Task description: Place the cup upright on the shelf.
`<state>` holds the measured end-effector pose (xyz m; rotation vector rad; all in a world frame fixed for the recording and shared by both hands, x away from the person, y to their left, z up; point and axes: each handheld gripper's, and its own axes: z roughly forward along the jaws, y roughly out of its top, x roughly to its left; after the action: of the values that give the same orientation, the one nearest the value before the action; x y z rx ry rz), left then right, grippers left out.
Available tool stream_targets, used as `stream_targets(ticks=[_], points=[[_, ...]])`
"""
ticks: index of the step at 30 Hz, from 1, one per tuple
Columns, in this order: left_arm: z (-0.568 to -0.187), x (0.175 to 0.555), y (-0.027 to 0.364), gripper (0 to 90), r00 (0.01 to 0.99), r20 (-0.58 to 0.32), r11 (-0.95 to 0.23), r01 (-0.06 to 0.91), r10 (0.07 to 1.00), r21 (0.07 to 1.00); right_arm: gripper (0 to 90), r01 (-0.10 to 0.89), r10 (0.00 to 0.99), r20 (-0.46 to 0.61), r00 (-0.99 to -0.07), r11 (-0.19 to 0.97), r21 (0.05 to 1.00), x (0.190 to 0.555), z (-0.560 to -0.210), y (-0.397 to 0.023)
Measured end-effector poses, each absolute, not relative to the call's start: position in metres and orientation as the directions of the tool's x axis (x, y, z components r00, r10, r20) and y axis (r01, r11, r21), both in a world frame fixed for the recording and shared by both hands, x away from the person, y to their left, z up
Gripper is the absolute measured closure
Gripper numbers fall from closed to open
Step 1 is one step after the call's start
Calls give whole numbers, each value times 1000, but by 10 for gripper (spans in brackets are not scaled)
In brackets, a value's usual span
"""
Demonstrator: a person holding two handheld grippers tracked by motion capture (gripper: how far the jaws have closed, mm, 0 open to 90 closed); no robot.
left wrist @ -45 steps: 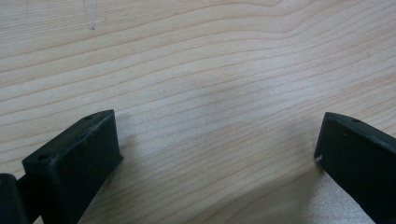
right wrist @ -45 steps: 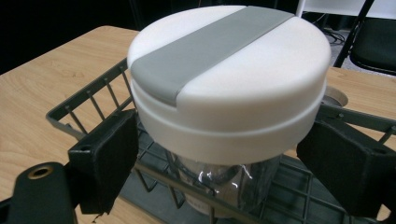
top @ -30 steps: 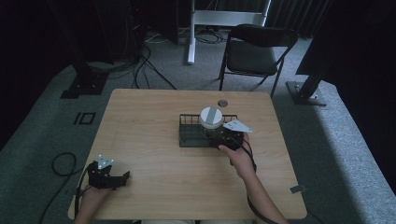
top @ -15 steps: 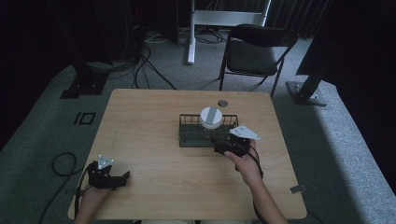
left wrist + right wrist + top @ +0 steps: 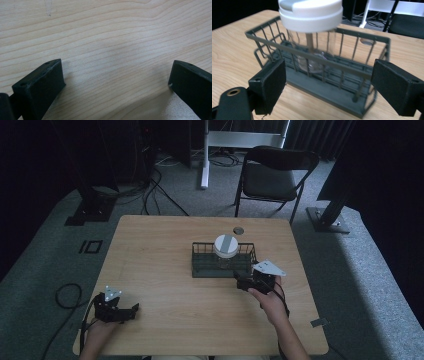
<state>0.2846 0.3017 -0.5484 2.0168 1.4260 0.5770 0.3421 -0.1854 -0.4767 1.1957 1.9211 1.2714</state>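
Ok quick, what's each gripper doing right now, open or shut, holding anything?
Left gripper: open, empty, over bare table.
Right gripper: open, empty, facing the basket with the jar.

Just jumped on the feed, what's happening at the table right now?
A person sits at the wooden table with a gripper in each hand. A clear jar with a white lid stands inside the dark wire basket near the table's middle. The right gripper is just in front of the basket's near side, jaws open, holding nothing. The left gripper rests low over bare wood at the near left corner, jaws open too. A small round thing lies behind the basket.
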Motion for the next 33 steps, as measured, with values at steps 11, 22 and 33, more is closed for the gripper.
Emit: stream_targets(ticks=[11, 22, 33], points=[[-548, 285, 302, 2, 330, 10, -246, 685, 944, 685, 125, 417, 896, 37, -443, 169, 893, 332, -492, -202], [-548, 285, 302, 2, 330, 10, -246, 685, 944, 685, 125, 473, 915, 56, -400, 154, 868, 330, -514, -217], [-548, 285, 302, 2, 330, 10, -246, 685, 944, 685, 125, 507, 928, 49, -369, 157, 848, 328, -530, -232]])
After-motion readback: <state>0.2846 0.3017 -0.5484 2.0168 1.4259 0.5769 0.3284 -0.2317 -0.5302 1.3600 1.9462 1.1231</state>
